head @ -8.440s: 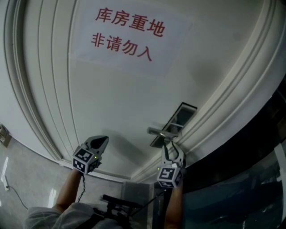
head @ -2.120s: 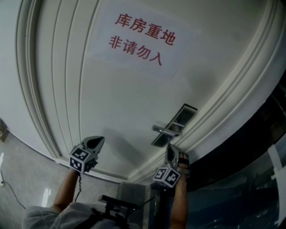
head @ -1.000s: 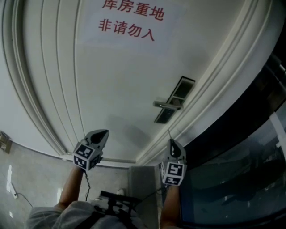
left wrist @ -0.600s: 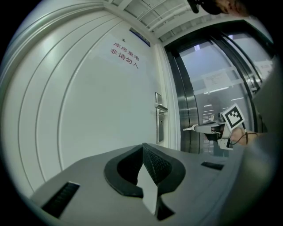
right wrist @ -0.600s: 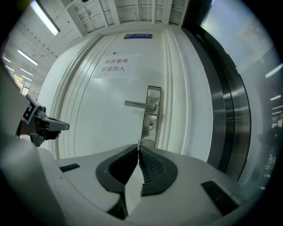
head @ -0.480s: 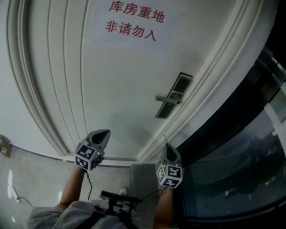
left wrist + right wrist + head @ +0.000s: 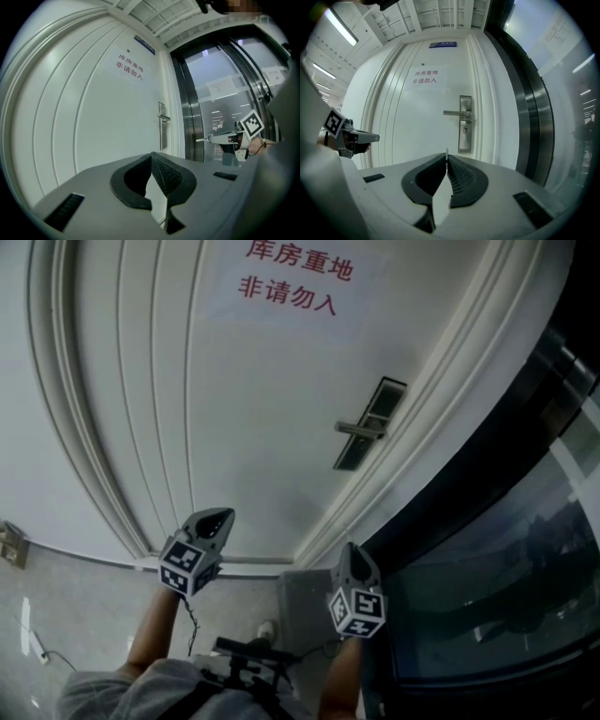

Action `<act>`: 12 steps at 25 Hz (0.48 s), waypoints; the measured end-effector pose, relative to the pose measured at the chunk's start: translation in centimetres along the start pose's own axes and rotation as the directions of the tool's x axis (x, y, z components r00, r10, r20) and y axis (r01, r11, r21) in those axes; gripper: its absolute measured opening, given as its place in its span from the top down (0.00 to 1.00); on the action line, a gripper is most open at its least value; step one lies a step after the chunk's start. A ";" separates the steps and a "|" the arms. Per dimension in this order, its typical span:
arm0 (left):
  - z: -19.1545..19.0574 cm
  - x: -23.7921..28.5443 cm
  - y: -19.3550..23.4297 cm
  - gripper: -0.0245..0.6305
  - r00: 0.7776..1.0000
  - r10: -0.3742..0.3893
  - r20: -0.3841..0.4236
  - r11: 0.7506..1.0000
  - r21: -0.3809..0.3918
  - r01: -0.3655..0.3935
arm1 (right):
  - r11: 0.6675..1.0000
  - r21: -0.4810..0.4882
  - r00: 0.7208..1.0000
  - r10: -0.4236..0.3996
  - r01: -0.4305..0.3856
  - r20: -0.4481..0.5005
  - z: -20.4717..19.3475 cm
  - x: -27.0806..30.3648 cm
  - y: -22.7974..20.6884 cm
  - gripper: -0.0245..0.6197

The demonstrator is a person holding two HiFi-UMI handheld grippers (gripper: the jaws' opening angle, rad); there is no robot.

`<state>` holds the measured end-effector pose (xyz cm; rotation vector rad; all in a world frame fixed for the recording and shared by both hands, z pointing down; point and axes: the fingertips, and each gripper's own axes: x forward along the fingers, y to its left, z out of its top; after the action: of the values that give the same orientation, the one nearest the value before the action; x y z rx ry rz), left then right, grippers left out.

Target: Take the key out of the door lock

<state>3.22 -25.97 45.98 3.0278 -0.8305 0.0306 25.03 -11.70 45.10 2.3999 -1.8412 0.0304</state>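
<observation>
The white door's metal lock plate [image 7: 367, 423] and lever handle [image 7: 359, 430] sit up and to the right in the head view. In the right gripper view the keyhole [image 7: 465, 131] under the handle is bare. My right gripper [image 7: 349, 549] hangs well short of the door, below the plate, shut on the key [image 7: 446, 151], a thin metal sliver poking past its tips. The left gripper view shows that key [image 7: 202, 139] as a fine point. My left gripper [image 7: 214, 518] is off to the left, shut, with nothing in it.
A paper sign [image 7: 295, 277] with red characters is stuck high on the door. A dark-framed glass panel [image 7: 487, 549] runs along the right of the door. Grey floor tiles [image 7: 56, 596] lie at lower left, with a cable trailing from the left arm.
Both grippers have drawn back from the door. The right one, earlier at the lock plate, now sits lower and farther away, still closed on the key.
</observation>
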 end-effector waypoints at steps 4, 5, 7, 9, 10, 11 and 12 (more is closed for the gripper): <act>-0.6 -1.4 -0.5 0.97 1.000 -0.010 -0.006 1.000 -0.002 0.010 | 1.000 -0.010 1.000 0.003 -0.003 0.002 -0.6 -1.5 1.2 0.93; -0.8 -1.8 -0.6 0.97 1.000 -0.010 -0.008 1.000 -0.002 0.010 | 1.000 -0.013 1.000 0.007 -0.007 0.003 -0.7 -1.7 1.5 0.93; -1.0 -2.5 -0.6 0.97 1.000 -0.010 -0.010 1.000 -0.002 0.009 | 1.000 -0.015 1.000 0.021 -0.021 0.005 -0.7 -2.2 2.3 0.93; -1.1 -3.1 -0.6 0.97 1.000 -0.007 -0.008 1.000 -0.003 0.007 | 0.999 -0.018 0.999 0.034 -0.034 0.003 -0.8 -2.5 2.9 0.93; -1.1 -3.3 -0.6 0.97 1.000 -0.005 -0.007 1.000 -0.003 0.005 | 0.999 -0.020 0.999 0.040 -0.040 0.001 -0.9 -2.5 3.2 0.93; -1.2 -3.6 -0.5 0.97 1.000 -0.003 -0.007 1.000 -0.003 0.003 | 0.999 -0.022 0.999 0.045 -0.045 -0.001 -1.0 -2.6 3.5 0.93; -1.2 -3.8 -0.5 0.97 1.000 -0.001 -0.007 1.000 -0.003 0.001 | 0.998 -0.025 0.999 0.049 -0.049 -0.001 -1.0 -2.6 3.7 0.93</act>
<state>0.21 -23.61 47.12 3.0235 -0.8274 0.0394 20.82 -10.00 46.14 2.3379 -1.8889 0.0127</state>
